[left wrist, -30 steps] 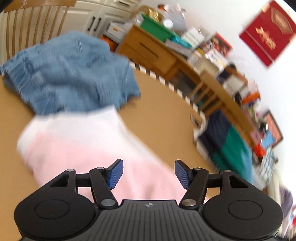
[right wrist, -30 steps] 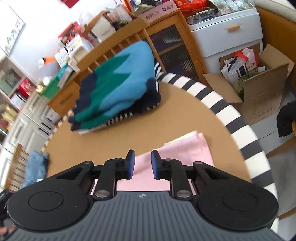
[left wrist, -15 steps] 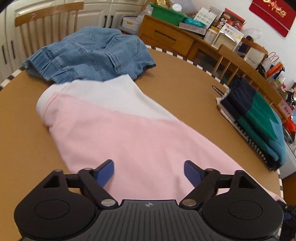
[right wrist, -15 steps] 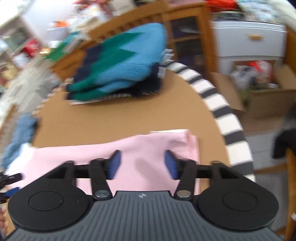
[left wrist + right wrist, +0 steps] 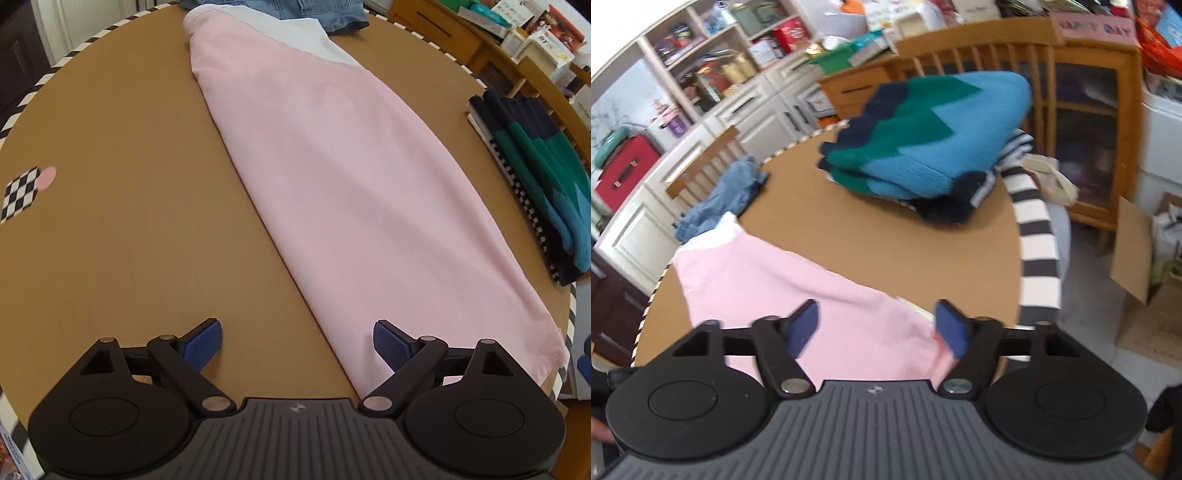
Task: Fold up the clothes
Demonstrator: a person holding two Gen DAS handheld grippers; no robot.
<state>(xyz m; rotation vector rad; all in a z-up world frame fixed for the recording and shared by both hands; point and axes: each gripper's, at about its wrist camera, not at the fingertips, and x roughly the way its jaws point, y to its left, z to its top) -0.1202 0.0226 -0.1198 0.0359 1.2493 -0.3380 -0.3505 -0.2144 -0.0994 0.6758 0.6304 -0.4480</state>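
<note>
A pink garment with a white upper part lies folded lengthwise across the round brown table. My left gripper hovers over its near long edge, jaws still opening, nothing between the blue pads. In the right wrist view the same pink garment runs from left to the near right corner. My right gripper hangs above that corner, jaws opening, the cloth below them and not pinched.
Blue jeans lie at the table's far edge beyond the pink garment. A folded stack topped by a blue-green sweater sits at the right rim. The striped table edge, a wooden chair, and a cardboard box lie past it.
Both grippers opened, the right one letting go of the pink cloth corner. The left gripper swept back toward the near edge and tipped downward. The right one lifted and rolled.
</note>
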